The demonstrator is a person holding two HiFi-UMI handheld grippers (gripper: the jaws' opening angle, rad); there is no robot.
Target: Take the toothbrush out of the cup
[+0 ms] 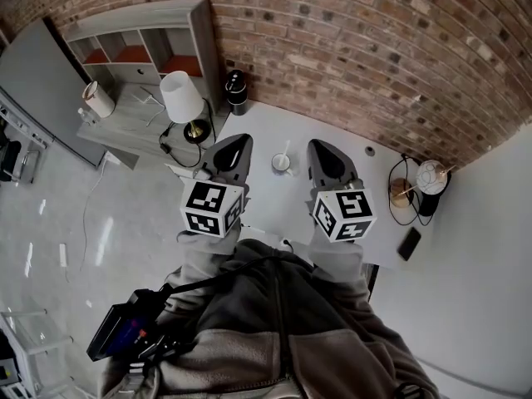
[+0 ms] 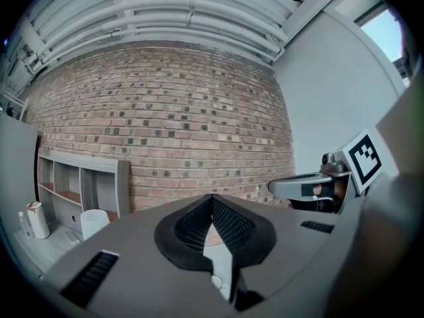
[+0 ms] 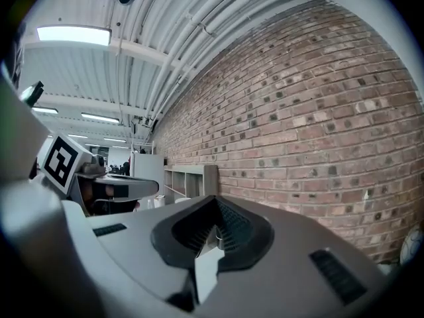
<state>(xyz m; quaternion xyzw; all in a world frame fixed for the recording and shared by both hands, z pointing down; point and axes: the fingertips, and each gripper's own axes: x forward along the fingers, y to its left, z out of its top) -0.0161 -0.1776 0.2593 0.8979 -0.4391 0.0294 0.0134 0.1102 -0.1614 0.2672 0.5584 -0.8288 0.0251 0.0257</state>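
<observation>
Head view: cup [image 1: 283, 164] on white table [image 1: 274, 121], toothbrush [image 1: 287, 150] standing in it, between left gripper [image 1: 237, 144] and right gripper [image 1: 322, 148], touching neither. Both pairs of jaws pressed tip to tip, holding nothing. Bare tabletop beyond, up to brick wall [image 1: 374, 48]; table's left edge just beside left gripper.

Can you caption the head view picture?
Left gripper and right gripper, both shut, flank the cup holding a toothbrush.
</observation>
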